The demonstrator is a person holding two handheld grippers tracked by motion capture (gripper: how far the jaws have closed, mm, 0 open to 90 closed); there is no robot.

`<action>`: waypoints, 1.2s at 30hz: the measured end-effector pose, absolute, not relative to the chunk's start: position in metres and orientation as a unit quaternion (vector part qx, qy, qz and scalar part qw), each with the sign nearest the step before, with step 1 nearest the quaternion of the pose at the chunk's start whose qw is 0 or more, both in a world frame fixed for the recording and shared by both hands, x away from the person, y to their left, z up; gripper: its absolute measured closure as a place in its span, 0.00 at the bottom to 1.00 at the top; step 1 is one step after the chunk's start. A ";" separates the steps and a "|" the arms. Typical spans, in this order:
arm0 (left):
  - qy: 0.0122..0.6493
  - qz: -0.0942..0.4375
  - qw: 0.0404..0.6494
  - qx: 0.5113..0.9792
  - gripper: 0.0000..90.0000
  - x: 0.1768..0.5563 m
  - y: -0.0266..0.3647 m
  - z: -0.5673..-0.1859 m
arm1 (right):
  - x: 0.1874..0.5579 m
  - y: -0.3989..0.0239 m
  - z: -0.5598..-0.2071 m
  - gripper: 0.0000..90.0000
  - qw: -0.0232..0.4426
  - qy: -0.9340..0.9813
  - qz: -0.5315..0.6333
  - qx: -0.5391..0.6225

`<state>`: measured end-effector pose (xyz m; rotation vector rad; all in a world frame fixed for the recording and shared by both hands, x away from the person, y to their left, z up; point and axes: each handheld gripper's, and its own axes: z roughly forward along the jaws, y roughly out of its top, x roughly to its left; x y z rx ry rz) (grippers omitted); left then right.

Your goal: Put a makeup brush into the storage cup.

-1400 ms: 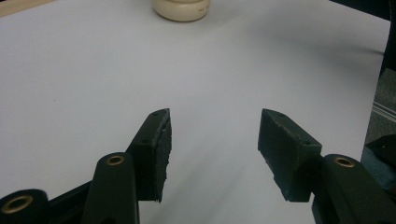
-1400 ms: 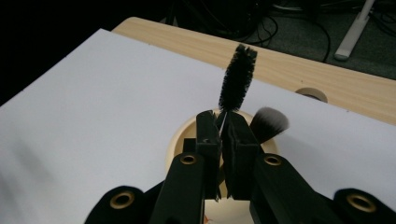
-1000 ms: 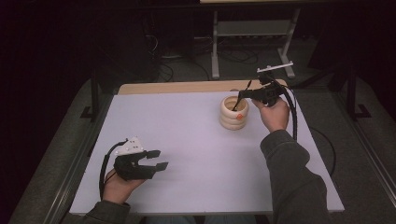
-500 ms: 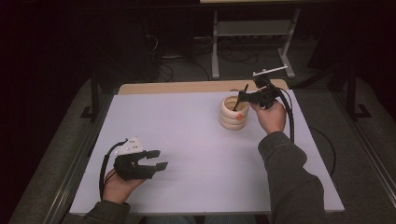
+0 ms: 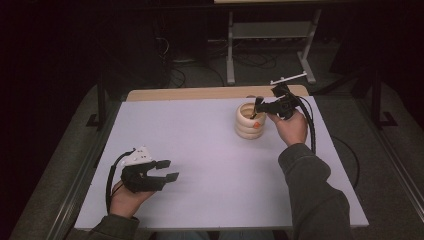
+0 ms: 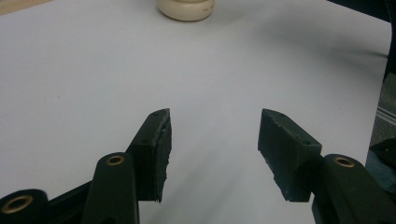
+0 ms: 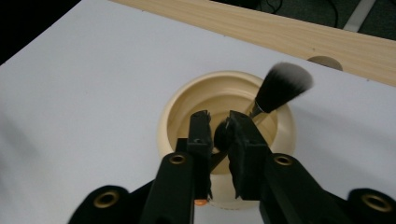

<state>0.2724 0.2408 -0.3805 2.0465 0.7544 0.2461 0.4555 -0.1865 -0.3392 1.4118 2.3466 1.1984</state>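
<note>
Right gripper view shows my right gripper (image 7: 218, 135) jaws just easing apart, seemingly off the brush (image 7: 280, 88) at the cup's (image 7: 173, 116) one o'clock, so I'd lift straight; left gripper (image 5: 162, 170) gapes idle.

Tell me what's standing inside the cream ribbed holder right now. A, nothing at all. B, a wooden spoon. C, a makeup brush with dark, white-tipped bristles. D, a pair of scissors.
C: in the right gripper view a makeup brush with dark, white-tipped bristles leans out of the cream ribbed holder, right above the right hand-held gripper.
</note>
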 end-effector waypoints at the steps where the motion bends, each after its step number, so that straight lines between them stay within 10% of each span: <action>1: 0.305 0.103 0.454 0.831 0.49 0.272 0.241 -0.380 | 0.454 -0.188 -0.340 0.79 0.073 0.778 0.405 0.475; 36: 0.319 0.114 0.453 0.825 0.44 0.274 0.246 -0.380 | 0.406 -0.225 -0.355 0.44 0.077 0.757 0.455 0.462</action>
